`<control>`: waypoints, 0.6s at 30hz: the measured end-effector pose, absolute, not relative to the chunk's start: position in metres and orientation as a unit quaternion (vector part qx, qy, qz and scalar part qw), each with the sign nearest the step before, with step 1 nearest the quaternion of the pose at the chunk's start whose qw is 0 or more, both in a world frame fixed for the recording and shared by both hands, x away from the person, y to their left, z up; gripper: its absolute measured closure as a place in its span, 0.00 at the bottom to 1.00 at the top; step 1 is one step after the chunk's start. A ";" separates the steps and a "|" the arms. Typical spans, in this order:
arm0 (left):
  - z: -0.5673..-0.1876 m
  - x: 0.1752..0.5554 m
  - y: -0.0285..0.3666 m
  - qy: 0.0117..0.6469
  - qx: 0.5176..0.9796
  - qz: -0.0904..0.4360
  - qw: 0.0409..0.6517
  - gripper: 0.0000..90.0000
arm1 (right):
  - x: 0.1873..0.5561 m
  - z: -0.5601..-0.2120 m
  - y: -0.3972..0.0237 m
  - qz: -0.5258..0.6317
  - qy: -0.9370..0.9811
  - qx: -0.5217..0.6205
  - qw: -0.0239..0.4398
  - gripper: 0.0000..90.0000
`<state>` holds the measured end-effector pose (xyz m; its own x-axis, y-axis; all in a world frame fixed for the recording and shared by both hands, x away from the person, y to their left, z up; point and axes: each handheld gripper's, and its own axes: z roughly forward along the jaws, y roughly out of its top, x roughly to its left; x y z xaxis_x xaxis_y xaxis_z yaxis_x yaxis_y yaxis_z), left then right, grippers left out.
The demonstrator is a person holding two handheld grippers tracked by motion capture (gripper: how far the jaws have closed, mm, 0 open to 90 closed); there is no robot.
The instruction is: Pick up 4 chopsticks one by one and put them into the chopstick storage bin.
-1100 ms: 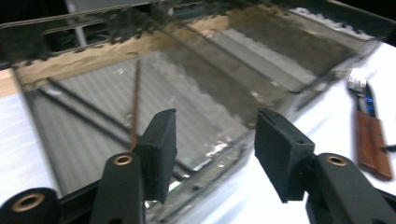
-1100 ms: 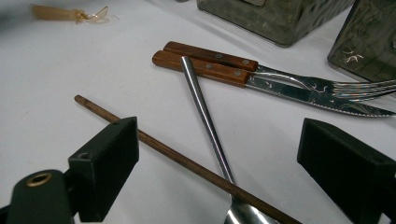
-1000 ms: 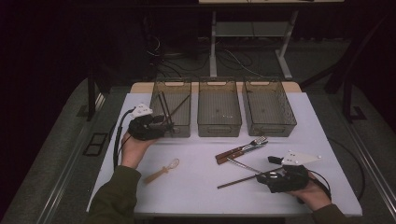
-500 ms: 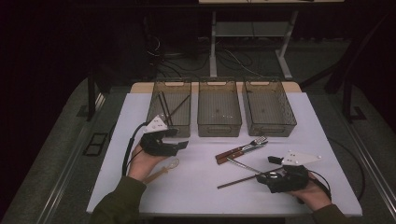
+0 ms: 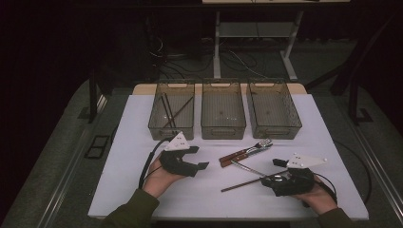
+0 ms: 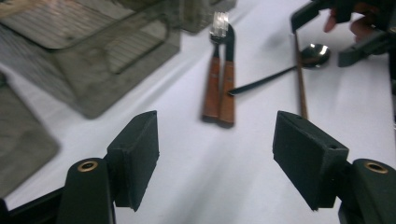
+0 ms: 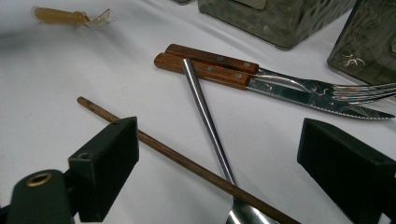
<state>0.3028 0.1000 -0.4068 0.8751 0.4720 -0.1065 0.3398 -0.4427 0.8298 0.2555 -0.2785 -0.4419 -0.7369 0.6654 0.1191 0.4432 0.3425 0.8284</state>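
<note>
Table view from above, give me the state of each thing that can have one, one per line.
left gripper: jaws open, just been opening, nothing between them
right gripper: jaws open over the chopstick and spoon
left bin: holds chopsticks
middle bin: empty
right bin: empty
fork and knife: lying side by side

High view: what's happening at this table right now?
A person is sorting cutlery into three bins. The left gripper, jaws open and empty, points at the wood-handled fork and knife. The right gripper, also open, sits over a chopstick and spoon. The left bin holds chopsticks.
</note>
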 end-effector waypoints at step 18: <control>-0.426 0.289 0.064 0.197 0.861 0.004 0.469 0.54 | 0.255 -0.442 -0.278 0.458 0.812 0.342 0.121 0.14</control>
<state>0.2888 0.0638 -0.4256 0.9224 0.3429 -0.1780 0.3354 -0.4821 0.8094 0.2552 -0.2779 -0.4422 -0.7371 0.6658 0.1159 0.4433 0.3469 0.8265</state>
